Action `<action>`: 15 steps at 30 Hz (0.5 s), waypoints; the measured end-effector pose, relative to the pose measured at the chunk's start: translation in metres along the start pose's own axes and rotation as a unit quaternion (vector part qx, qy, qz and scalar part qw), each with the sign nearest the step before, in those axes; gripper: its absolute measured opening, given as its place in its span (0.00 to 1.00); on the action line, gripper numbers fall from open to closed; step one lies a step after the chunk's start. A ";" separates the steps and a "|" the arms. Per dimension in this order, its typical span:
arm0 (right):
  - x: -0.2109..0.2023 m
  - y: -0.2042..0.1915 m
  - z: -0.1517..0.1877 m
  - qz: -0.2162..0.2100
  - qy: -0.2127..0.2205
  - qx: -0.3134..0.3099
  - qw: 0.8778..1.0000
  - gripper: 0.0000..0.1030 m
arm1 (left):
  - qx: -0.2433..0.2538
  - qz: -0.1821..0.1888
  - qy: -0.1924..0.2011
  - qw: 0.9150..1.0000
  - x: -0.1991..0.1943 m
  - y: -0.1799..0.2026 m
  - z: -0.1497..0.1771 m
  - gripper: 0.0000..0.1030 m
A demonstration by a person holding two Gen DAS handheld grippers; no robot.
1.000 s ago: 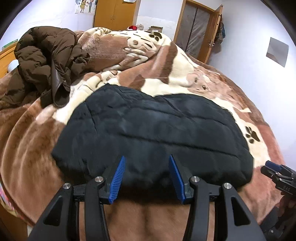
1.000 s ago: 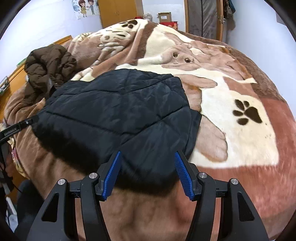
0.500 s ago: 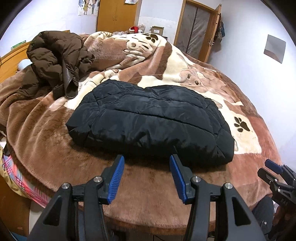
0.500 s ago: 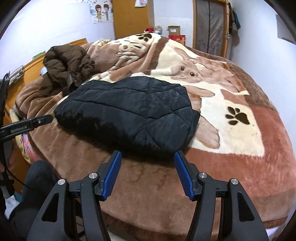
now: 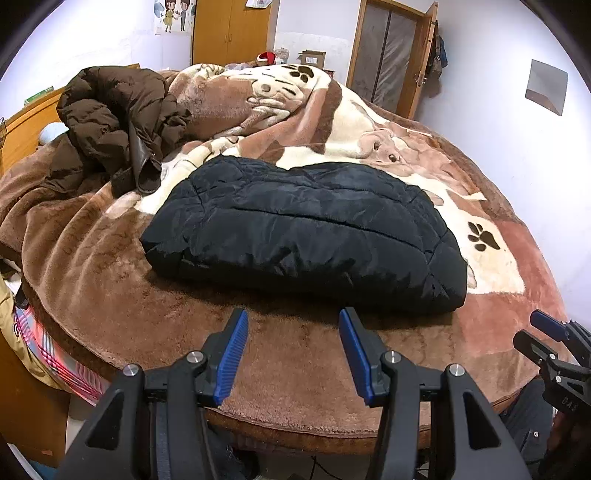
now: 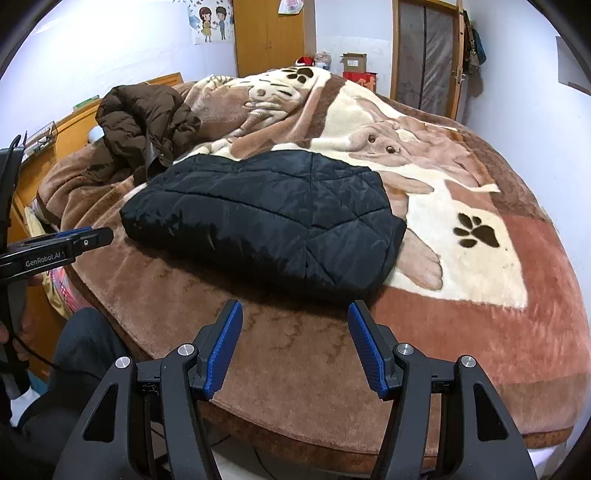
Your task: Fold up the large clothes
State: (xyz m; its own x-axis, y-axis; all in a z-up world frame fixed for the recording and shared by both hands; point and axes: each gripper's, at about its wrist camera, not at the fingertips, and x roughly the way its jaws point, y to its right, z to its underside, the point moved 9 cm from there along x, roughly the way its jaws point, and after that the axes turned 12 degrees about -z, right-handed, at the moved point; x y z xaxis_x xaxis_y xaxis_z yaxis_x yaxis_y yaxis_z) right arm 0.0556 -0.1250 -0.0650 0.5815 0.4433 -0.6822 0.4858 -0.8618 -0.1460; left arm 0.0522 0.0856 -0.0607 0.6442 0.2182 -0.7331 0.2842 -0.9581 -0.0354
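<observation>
1. Both grippers have pulled back from the black quilted jacket (image 5: 306,229) since a second ago – it filled each wrist view then, and now it lies whole on the bed with bare blanket between it and the fingertips.
2. Jaws of the left gripper (image 5: 293,350) stand apart with nothing between them; the right gripper (image 6: 295,345) is the same, wide and empty.
3. That black jacket sits folded into a compact, puffy slab near the front edge of the bed, so to my eye this garment is done and the hands are backing off to let it be.
4. Heaped near the far left corner, well apart from it, is a brown puffer coat (image 5: 110,125) – unfolded, probably next.
5. Everything rests on a plush brown and cream blanket (image 6: 480,302) printed with dogs and paw marks; soft, so folds will settle rather than slide.
6. Behind are pale walls, a wooden wardrobe (image 6: 269,33) and a door (image 6: 424,55).
</observation>
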 end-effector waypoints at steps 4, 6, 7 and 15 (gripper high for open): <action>0.005 -0.001 0.003 -0.003 -0.008 -0.003 1.000 0.58 | -0.002 0.001 -0.006 1.000 0.005 -0.001 0.004 0.52; 0.007 -0.001 0.004 -0.005 -0.011 -0.004 1.000 0.58 | -0.002 0.000 -0.007 1.000 0.006 -0.002 0.004 0.52; 0.007 -0.001 0.004 -0.005 -0.012 -0.004 1.000 0.58 | -0.001 0.000 -0.008 1.000 0.007 -0.002 0.004 0.52; 0.011 0.001 0.006 -0.006 -0.018 -0.002 1.000 0.58 | 0.000 -0.002 -0.008 1.000 0.010 -0.001 0.005 0.52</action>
State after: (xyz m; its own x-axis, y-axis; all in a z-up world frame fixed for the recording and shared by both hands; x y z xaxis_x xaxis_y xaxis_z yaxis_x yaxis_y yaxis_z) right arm 0.0586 -0.1222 -0.0772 0.5516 0.4440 -0.7061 0.4954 -0.8554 -0.1509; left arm 0.0544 0.0882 -0.0714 0.6317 0.2198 -0.7434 0.2871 -0.9571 -0.0390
